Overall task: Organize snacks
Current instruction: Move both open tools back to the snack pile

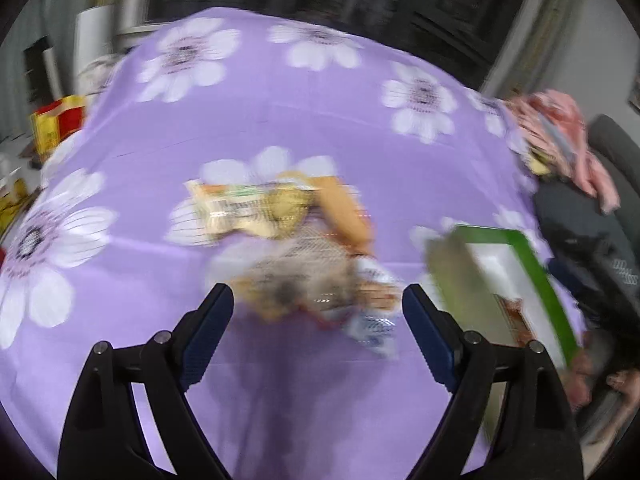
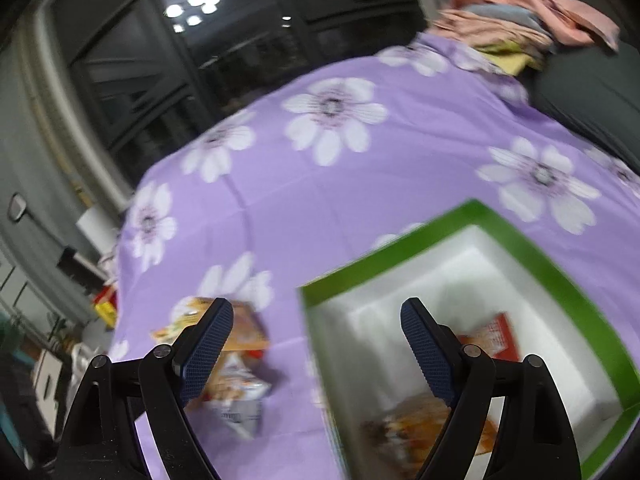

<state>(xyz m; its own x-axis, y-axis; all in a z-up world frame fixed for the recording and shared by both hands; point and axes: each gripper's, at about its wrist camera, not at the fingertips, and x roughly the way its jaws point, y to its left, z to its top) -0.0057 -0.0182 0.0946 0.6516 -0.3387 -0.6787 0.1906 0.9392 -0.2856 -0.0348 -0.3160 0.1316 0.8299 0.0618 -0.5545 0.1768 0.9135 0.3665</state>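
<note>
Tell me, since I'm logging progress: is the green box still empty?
No: the right wrist view shows two snack packets lying inside the green box.

A lilac cloth printed with large white flowers with dark-lined centres (image 2: 360,184) covers the surface. On it stands a box with a bright green rim and white inside (image 2: 472,216), holding orange and red snack packets (image 2: 496,336); left of the box lie orange, yellow and white snack bags (image 1: 288,240). Beyond the box, crumpled fabric shows pink, grey and yellow (image 2: 520,28).
</note>
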